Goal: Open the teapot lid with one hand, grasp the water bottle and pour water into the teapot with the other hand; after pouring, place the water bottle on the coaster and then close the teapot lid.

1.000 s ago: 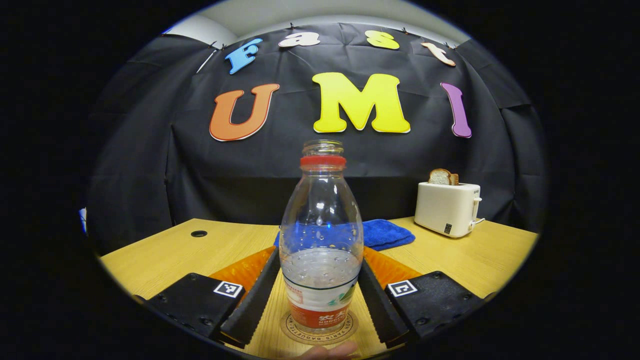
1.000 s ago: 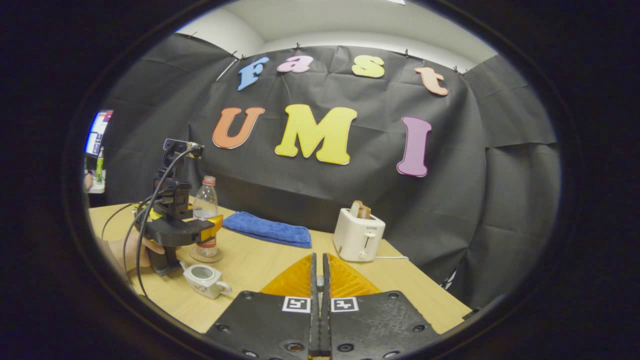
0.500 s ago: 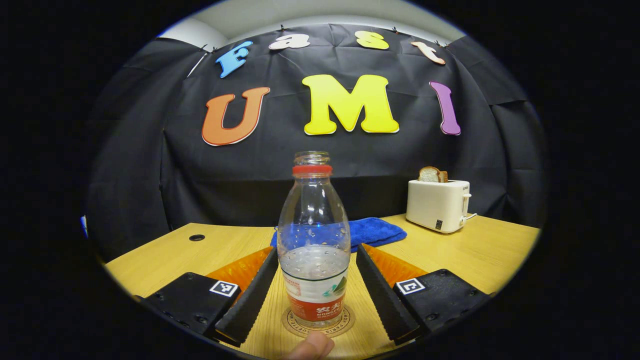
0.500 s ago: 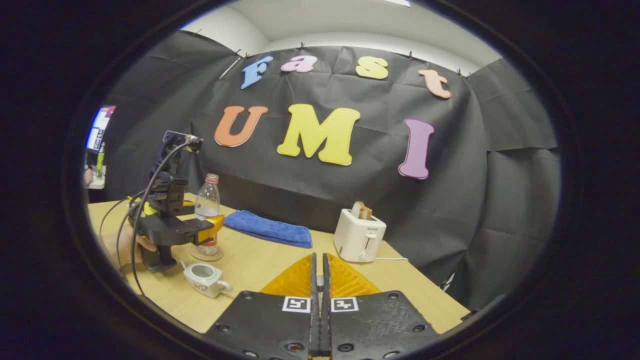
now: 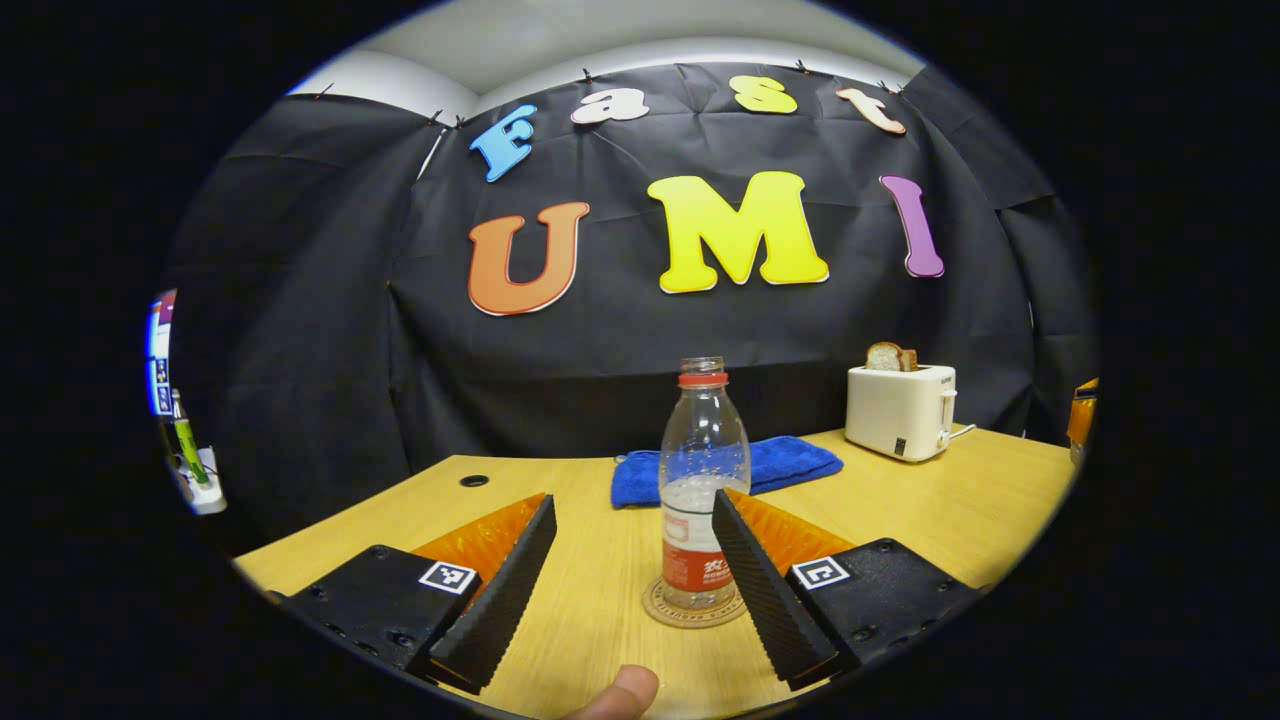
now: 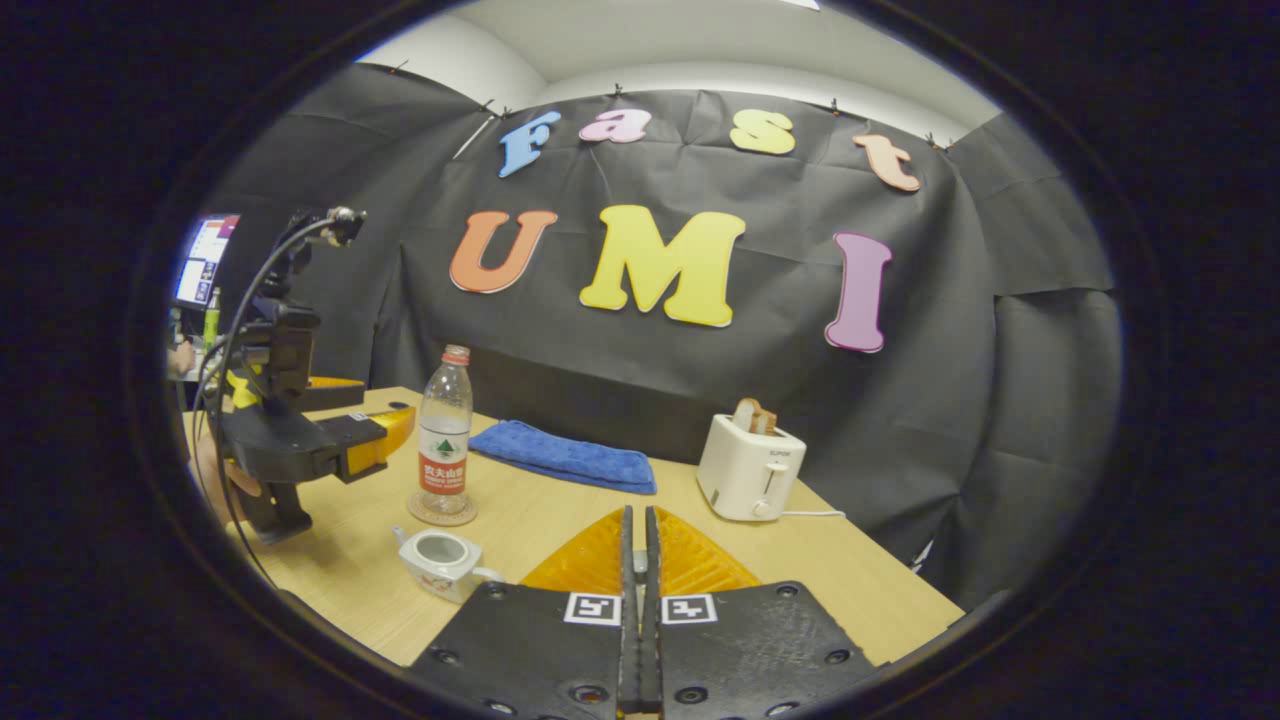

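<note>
Water bottle: stands upright on the coaster (image 5: 694, 610), centre of the left gripper view (image 5: 702, 470); left of centre in the right gripper view (image 6: 445, 430), cap off.
Left gripper: (image 5: 632, 590) fingers spread wide, nothing between them touching; the bottle sits beyond the tips (a thumb tip (image 5: 620, 693) shows at the bottom edge). At far left of the right gripper view (image 6: 385, 432) it is apart from the bottle.
Right gripper: (image 6: 636, 560) fingers pressed together, lower centre; whether anything is pinched, I cannot tell.
Teapot: (image 6: 440, 562) white, lid off, on the wooden table (image 6: 560, 500), lower left, just below the coaster.
Background: blue towel (image 6: 565, 457), white toaster (image 6: 750, 466) holding bread.
</note>
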`<state>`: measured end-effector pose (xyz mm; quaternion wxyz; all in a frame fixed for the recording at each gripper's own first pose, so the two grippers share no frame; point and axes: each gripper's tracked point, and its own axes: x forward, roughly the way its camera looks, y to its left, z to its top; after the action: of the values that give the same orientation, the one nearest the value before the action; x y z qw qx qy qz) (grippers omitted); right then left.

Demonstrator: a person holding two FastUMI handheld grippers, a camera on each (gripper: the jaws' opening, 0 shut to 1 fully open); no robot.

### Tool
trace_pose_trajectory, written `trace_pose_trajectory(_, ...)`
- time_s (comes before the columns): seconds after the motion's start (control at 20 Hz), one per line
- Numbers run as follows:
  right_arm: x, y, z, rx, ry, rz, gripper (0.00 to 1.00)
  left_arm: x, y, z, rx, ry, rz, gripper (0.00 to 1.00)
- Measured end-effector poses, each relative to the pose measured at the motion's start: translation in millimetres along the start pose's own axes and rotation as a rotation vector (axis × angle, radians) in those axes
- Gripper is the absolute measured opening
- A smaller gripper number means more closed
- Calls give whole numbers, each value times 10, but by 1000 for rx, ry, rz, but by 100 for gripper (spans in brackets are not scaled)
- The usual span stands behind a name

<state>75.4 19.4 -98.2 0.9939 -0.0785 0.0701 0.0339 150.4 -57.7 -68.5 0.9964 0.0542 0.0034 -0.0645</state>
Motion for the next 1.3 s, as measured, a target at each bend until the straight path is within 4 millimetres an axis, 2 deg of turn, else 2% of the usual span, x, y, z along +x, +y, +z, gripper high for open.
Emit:
trace_pose_trajectory(0.15, 53, 180, -19, 15, 0, 28, 0, -280, 142, 154, -1, -9, 21, 98)
trace_pose_trajectory(0.3, 167, 302, 87, 36, -35, 46, 0, -535, 169, 310, -12, -15, 1, 98)
trace_pose_trajectory(0.35, 207, 361, 118, 49, -42, 63, 0, -617, 207, 359, -5, -19, 7, 94)
trace_pose_trajectory(0.4, 251, 451, 138, 69, -47, 94, 0, -677, 250, 393, 4, -18, 11, 94)
trace_pose_trajectory(0.5, 313, 650, 202, 114, -59, 175, 0, -815, 293, 430, 8, 5, 17, 100)
trace_pose_trajectory(0.65, 400, 965, 126, 198, -24, 292, 0, -1004, 395, 408, 5, 59, 19, 98)
trace_pose_trajectory(0.8, 488, 1121, -35, 209, 18, 314, 1, -1128, 592, 397, 13, 97, 54, 100)
trace_pose_trajectory(0.95, 551, 1234, -183, 217, 38, 307, 1, -1225, 650, 384, -33, 131, 39, 98)
trace_pose_trajectory(1.2, 608, 1456, -233, 216, 63, 315, 1, -1275, 737, 466, -78, 118, 22, 98)
trace_pose_trajectory(1.25, 618, 1500, -242, 203, 69, 317, 1, -1274, 756, 462, -76, 119, 25, 94)
trace_pose_trajectory(1.3, 639, 1514, -253, 189, 72, 311, 1, -1285, 775, 466, -73, 118, 27, 98)
